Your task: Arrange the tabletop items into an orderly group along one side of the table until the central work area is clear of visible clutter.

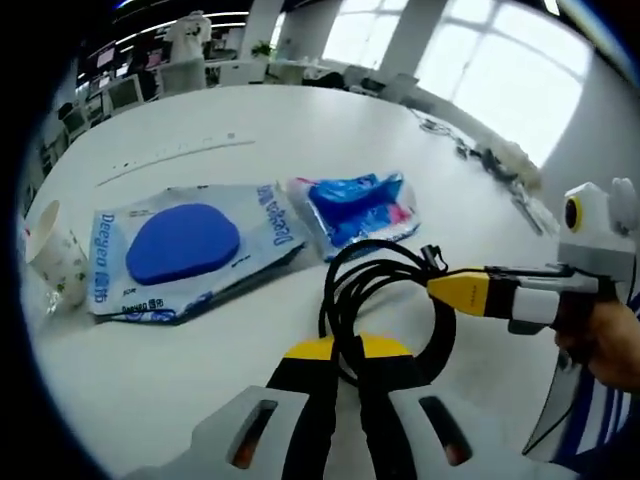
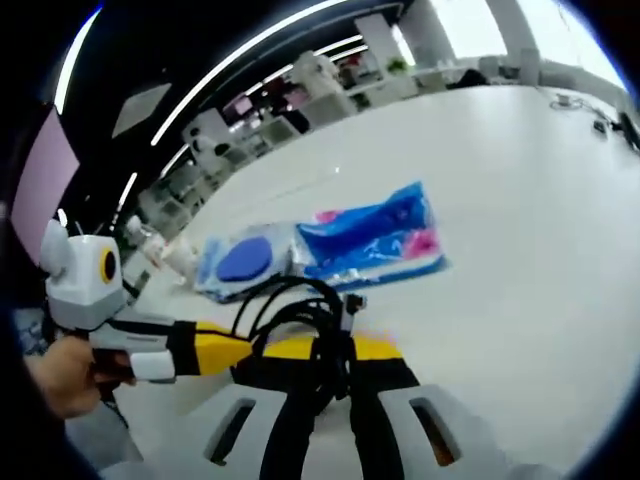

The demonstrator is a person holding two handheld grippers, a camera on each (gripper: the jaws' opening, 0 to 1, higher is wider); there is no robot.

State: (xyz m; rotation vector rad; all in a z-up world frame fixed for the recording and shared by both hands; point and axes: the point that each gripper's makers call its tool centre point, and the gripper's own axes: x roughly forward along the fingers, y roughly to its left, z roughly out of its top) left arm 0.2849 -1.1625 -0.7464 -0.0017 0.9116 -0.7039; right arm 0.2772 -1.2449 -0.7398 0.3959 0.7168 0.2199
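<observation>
Each handheld gripper has two black jaws with yellow tips, rising from a pale grey body with two slanted oval slots showing orange inside. The left gripper (image 1: 347, 350) and right gripper (image 2: 330, 352) look alike. Seen from the side, a gripper has a white-grey housing. A blue-and-white striped sleeve (image 1: 590, 420) covers the person's arm.

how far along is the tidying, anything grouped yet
Done: two packets, one with a blue pad and a blue-pink one, lie side by side. In hand: both grippers, left and right, pinch the black cable. Left: paper cup sits apart.
</observation>
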